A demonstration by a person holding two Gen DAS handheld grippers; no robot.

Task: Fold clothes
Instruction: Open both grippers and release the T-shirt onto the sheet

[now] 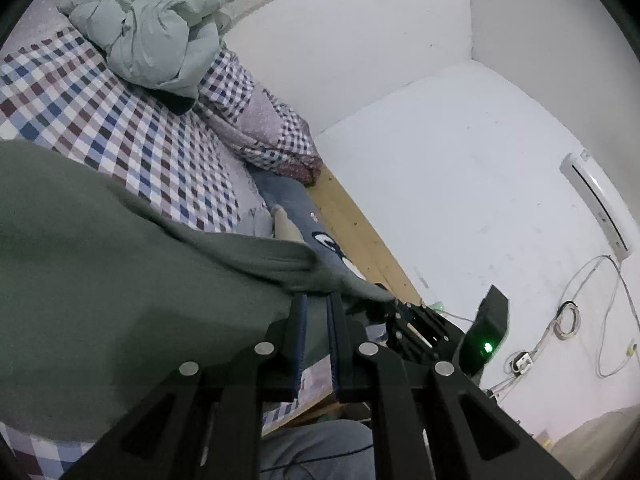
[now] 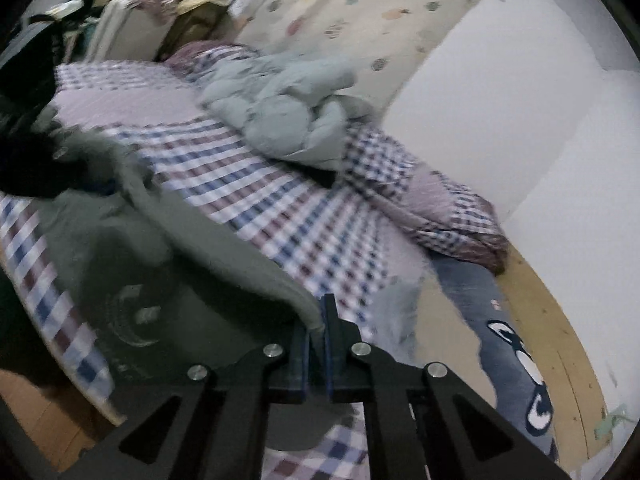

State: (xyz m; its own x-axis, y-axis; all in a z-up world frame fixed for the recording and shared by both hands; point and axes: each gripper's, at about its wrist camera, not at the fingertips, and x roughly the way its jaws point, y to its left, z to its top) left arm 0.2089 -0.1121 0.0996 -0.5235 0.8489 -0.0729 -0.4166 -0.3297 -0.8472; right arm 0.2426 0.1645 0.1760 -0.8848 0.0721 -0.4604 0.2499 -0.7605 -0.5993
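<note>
Green garment (image 1: pixel 100 240) cut off at left edge; print on it (image 2: pixel 136 316) too blurred to read; checked sheet (image 2: pixel 280 208) smeared; dark shape (image 2: pixel 28 152) at left unidentifiable

Two fisheye cameras, one riding each hand-held gripper, look forward along their black fingers across a bed covered in a blue, maroon and white checked sheet (image 1: pixel 132 128). The left wrist view sits close over a dark green garment (image 1: pixel 100 248), rolled sharply so that the white walls tilt, and takes in the other gripper (image 1: pixel 404 312) near its fingers. The right wrist view angles down at the same garment (image 2: pixel 224 256). Both share the crumpled pale green quilted jacket (image 1: pixel 152 32) and the checked pillow (image 2: pixel 436 204).
</note>
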